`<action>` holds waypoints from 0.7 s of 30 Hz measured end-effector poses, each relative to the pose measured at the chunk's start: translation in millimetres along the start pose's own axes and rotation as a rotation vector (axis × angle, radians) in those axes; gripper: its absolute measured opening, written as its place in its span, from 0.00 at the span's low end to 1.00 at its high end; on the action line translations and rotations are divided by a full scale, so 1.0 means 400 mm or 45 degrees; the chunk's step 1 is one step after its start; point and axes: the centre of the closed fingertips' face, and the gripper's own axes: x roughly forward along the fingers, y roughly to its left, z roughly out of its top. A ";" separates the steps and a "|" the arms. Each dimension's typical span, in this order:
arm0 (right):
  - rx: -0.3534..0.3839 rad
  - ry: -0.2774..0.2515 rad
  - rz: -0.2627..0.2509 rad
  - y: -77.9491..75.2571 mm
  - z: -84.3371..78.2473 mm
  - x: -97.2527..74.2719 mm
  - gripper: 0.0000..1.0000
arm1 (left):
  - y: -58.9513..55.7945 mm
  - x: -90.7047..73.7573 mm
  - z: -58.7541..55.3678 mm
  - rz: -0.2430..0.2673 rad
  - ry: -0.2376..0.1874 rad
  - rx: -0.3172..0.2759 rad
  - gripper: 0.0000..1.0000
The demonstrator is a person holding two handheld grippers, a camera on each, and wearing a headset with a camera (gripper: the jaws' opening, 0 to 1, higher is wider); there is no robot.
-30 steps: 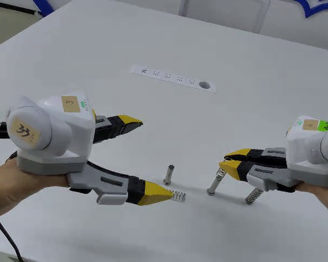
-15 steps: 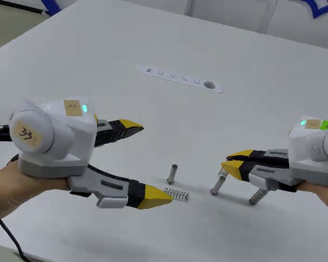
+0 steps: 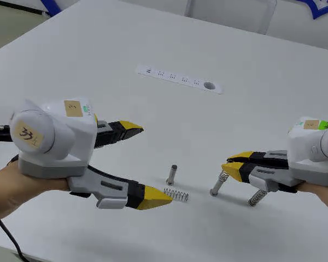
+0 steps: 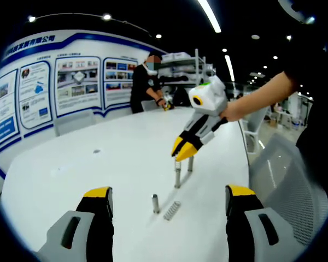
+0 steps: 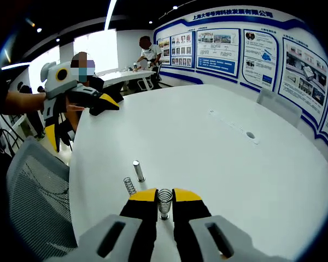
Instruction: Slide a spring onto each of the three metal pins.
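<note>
The left gripper (image 3: 144, 162) gapes wide and empty, with the loose spring (image 3: 176, 194) lying just off its lower tip, near the bare pin (image 3: 171, 174). In the right gripper view, the right gripper (image 5: 164, 195) has narrow jaws flanking a sprung pin (image 5: 164, 203); I cannot tell if they pinch it. The white table (image 3: 98, 65) runs bare beyond.

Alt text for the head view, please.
On a white table, the left tool is open beside a loose spring and a bare upright pin. The right tool is closed on the fitted spring of a leaning pin; another spring-fitted pin leans beside it.
</note>
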 end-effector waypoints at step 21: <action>-0.021 0.036 -0.016 0.005 -0.058 0.050 0.11 | -0.006 0.000 -0.010 -0.009 0.028 -0.003 0.86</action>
